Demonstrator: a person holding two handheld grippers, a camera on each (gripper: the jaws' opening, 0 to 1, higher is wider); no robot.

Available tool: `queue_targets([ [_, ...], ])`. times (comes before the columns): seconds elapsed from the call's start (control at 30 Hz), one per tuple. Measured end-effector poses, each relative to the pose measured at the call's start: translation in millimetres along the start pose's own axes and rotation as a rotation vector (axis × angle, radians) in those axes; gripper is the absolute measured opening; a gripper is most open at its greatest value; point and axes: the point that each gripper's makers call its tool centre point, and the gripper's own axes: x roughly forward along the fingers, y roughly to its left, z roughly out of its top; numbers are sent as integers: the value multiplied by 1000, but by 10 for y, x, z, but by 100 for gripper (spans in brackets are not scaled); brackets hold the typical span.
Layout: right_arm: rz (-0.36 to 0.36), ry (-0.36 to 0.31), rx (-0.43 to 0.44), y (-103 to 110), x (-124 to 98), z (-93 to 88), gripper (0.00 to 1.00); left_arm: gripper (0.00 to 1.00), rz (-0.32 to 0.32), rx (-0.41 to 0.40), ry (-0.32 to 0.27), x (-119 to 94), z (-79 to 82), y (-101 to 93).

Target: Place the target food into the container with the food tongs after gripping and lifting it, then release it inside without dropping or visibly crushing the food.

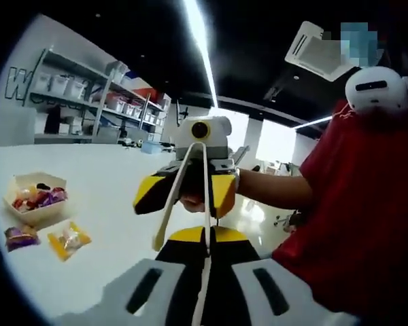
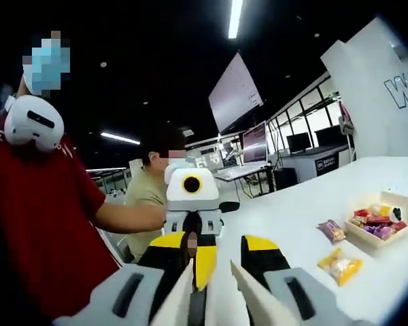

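Note:
White food tongs (image 1: pixel 205 183) run from my right gripper (image 1: pixel 187 193) toward my left gripper (image 1: pixel 204 238). One tong arm passes between the left fingertips, which are closed together on it; the other arm ends free. In the right gripper view the two tong arms (image 2: pixel 179 295) sit spread inside my right gripper (image 2: pixel 216 261), whose jaws hold them, with the left gripper (image 2: pixel 190 227) facing it. On the white table (image 1: pixel 109 238) a cream container (image 1: pixel 35 197) (image 2: pixel 381 227) holds wrapped snacks. Beside it lie a purple packet (image 1: pixel 20 236) (image 2: pixel 332 231) and a yellow packet (image 1: pixel 68 240) (image 2: pixel 340 265).
A person in a red top (image 1: pixel 353 224) (image 2: pixel 41 224) holds both grippers above the table's edge. Shelves with bins (image 1: pixel 88 102) line the far wall. Another person (image 2: pixel 146 193) sits at a desk with monitors (image 2: pixel 255 142) behind.

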Motion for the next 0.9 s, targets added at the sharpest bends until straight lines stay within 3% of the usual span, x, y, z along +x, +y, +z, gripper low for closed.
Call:
queue_targets([
  [0.33, 12, 16, 20, 23, -1, -36, 21, 5, -10, -13, -23, 13, -37, -15],
  [0.43, -15, -12, 79, -39, -13, 14, 21, 12, 31, -32, -68, -2, 34, 64],
  [0.47, -40, -28, 45, -85, -29, 67, 21, 11, 65, -28, -97, -49, 100, 143],
  [0.5, -44, -35, 45, -96, -39, 84, 22, 6, 92, -12, -95, -82, 123, 196],
  [0.57, -55, -39, 49, -127, -37, 86, 22, 4, 35, -66, -77, -73, 106, 120],
  [0.63, -54, -40, 57, -133, -41, 86, 23, 3, 56, -7, -71, -71, 118, 142],
  [0.73, -51, -41, 61, -134, -43, 86, 25, 2, 47, 19, -64, -68, 120, 129],
  [0.83, -38, -26, 62, -115, -44, 56, 26, 1, 23, -8, -36, -56, 97, 102],
  [0.9, -41, -24, 57, -129, -43, 51, 27, 1, 30, 25, -28, -57, 97, 106],
])
